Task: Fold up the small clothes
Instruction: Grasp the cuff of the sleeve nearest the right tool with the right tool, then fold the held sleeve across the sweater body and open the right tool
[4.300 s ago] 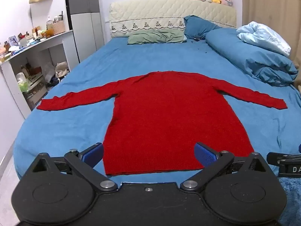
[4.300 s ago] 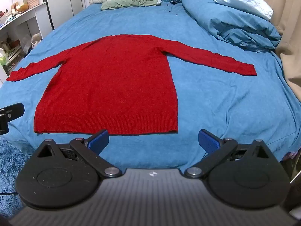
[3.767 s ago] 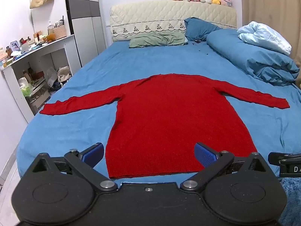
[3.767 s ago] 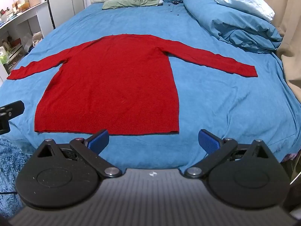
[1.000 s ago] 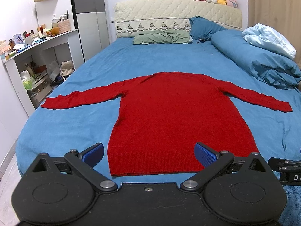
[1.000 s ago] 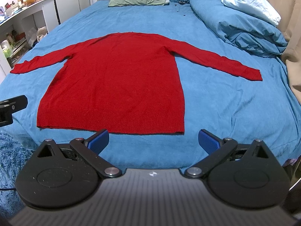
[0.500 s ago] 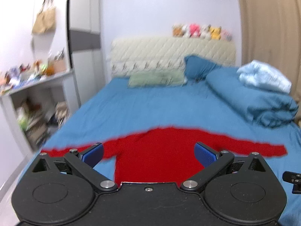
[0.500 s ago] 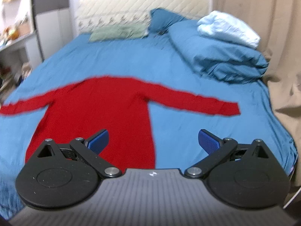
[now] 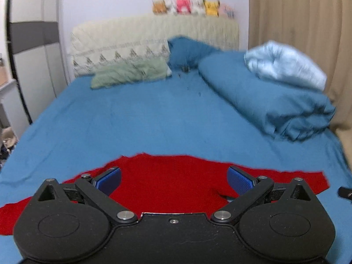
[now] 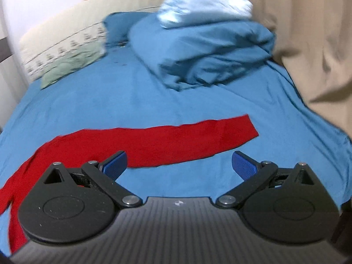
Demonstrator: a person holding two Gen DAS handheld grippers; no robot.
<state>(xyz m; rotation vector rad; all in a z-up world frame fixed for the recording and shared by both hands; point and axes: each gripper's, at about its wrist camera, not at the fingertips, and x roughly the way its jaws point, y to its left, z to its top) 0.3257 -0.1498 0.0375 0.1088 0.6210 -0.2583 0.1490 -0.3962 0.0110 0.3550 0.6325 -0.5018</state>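
A red long-sleeved sweater (image 9: 171, 182) lies flat on the blue bed sheet (image 9: 143, 118). In the left wrist view my left gripper (image 9: 173, 179) is open and empty, over the sweater's upper body near the neckline. In the right wrist view my right gripper (image 10: 179, 164) is open and empty, just in front of the sweater's right sleeve (image 10: 187, 138), whose cuff (image 10: 246, 129) lies to the right. The lower body and hem are hidden below both grippers.
A folded blue duvet (image 10: 209, 50) with a pale blue blanket (image 10: 204, 2) sits at the back right. A green pillow (image 9: 129, 74) and blue pillow (image 9: 189, 50) lie at the headboard. Beige curtain (image 10: 308, 33) hangs right; wardrobe (image 9: 33, 66) left.
Both grippers have moved forward over the bed and up the sweater. The left is now over the upper body, the right has swung right toward the right sleeve. Both stay open.
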